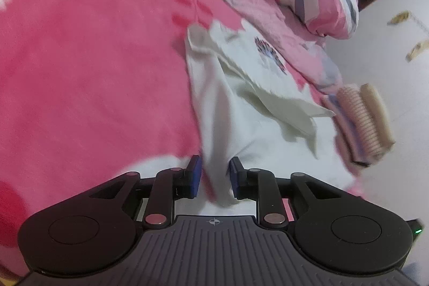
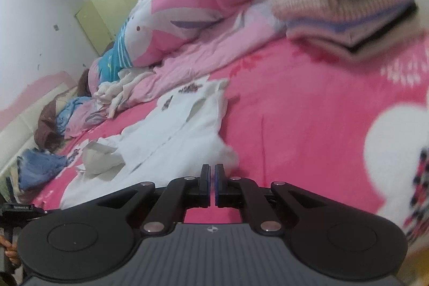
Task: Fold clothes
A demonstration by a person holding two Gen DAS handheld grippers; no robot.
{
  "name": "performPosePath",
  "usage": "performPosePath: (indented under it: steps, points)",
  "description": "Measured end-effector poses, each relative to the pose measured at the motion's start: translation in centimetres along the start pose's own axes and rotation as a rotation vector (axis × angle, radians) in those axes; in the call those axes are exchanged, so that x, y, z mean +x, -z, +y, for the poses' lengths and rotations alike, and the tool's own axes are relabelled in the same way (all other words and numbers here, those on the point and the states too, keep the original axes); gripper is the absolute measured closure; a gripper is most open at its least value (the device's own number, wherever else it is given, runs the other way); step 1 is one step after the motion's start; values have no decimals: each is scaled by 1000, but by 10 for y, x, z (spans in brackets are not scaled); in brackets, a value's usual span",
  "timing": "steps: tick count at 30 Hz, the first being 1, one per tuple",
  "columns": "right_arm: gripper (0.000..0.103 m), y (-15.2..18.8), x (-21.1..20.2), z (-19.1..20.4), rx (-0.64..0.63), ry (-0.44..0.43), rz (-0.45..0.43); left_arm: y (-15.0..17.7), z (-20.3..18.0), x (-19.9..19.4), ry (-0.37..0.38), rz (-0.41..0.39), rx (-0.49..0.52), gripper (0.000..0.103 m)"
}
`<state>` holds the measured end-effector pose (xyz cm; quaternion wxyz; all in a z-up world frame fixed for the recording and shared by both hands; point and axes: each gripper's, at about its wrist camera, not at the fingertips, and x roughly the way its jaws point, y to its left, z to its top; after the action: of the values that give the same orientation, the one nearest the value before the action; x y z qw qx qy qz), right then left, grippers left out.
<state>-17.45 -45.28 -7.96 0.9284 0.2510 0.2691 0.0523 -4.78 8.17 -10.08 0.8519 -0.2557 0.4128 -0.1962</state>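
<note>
A white garment (image 1: 241,103) with a dark print and a grey-green inner piece lies crumpled on the pink blanket (image 1: 93,58). My left gripper (image 1: 214,162) is shut on a bunched edge of it, and the cloth fills the gap between the blue pads. In the right wrist view the same white garment (image 2: 182,130) spreads out ahead and to the left. My right gripper (image 2: 212,168) is shut just short of the garment's near corner, with nothing visible between its pads.
A stack of folded clothes (image 1: 367,119) sits near the bed's edge, seen too as the folded stack (image 2: 343,4). A pink and white duvet (image 2: 193,4) lies rumpled behind. Unfolded clothes (image 2: 53,130) pile along the headboard side. A green wardrobe (image 2: 107,10) stands by the wall.
</note>
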Motion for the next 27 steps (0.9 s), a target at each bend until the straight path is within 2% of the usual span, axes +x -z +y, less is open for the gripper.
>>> performPosePath:
  steps: [3, 5, 8, 9, 12, 15, 17, 19, 21, 22, 25, 27]
  points:
    - [100, 6, 7, -4, 76, -23, 23, -2, -6, -14, -44, -49, 88, 81]
    - [100, 9, 10, -8, 143, -52, 33, -2, -4, -18, 15, -28, 103, 78]
    - [99, 13, 20, -13, 240, -109, 57, 4, -13, -11, 65, 48, 188, 55]
    - [96, 14, 25, -13, 270, -128, 68, 6, -16, -8, 80, 75, 218, 54]
    - [90, 16, 41, -14, 343, -174, 101, 15, -32, 7, 15, 112, 367, 54]
    - [90, 20, 55, -8, 349, -175, 128, 26, -50, 17, -58, 133, 562, 56]
    - [90, 22, 61, -4, 345, -171, 139, 33, -61, 22, -108, 130, 690, 63]
    - [90, 24, 64, -2, 346, -165, 142, 35, -63, 24, -133, 116, 742, 74]
    - [90, 25, 66, -1, 355, -162, 142, 30, -65, 19, -157, 70, 767, 98]
    - [90, 26, 65, -2, 359, -161, 140, 27, -67, 16, -170, 45, 781, 98]
    - [90, 26, 63, -2, 354, -153, 136, 24, -76, -3, -228, -46, 906, 98]
    - [90, 27, 63, -3, 353, -149, 134, 29, -75, -4, -309, -66, 1007, 98]
